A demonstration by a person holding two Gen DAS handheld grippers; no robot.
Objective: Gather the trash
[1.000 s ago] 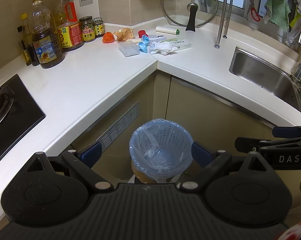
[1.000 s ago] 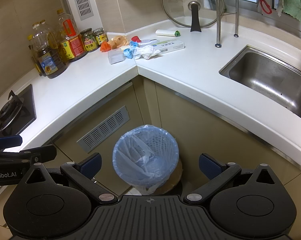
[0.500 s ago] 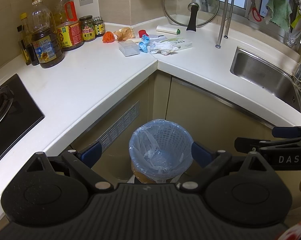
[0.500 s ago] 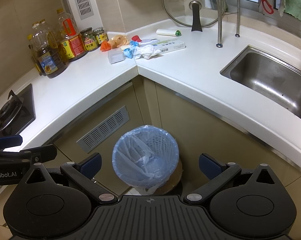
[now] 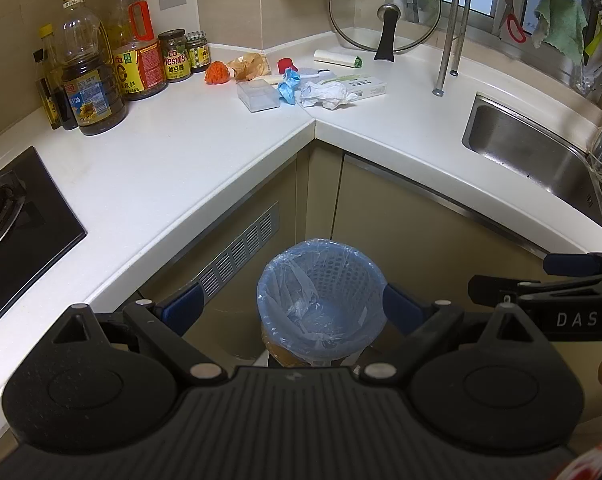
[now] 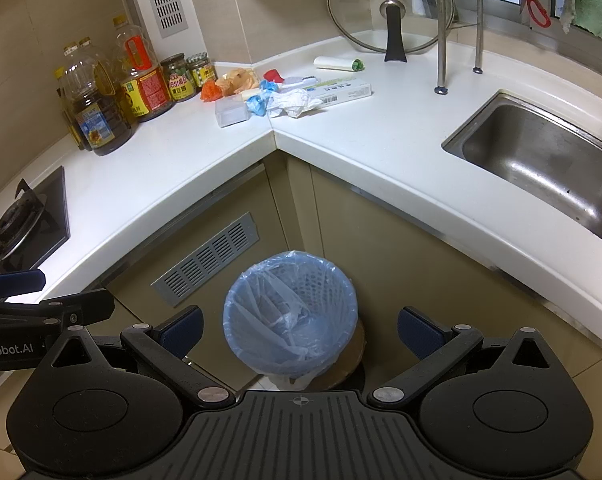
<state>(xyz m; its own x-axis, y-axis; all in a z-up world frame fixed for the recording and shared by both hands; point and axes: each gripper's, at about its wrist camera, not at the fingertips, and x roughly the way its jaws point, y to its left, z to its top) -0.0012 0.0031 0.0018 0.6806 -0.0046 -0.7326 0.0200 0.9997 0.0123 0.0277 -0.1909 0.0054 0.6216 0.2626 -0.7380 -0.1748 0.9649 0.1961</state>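
Both grippers, left gripper (image 5: 292, 304) & right gripper (image 6: 299, 330), jaws apart, empty; you're staged over lined bin (image 6: 291, 312), trash pile (image 5: 327, 94) top center untouched

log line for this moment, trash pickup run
phase: pre-reach | left gripper: open, empty | right gripper: open, empty | bin: floor, blue liner | trash pile: counter corner, untouched
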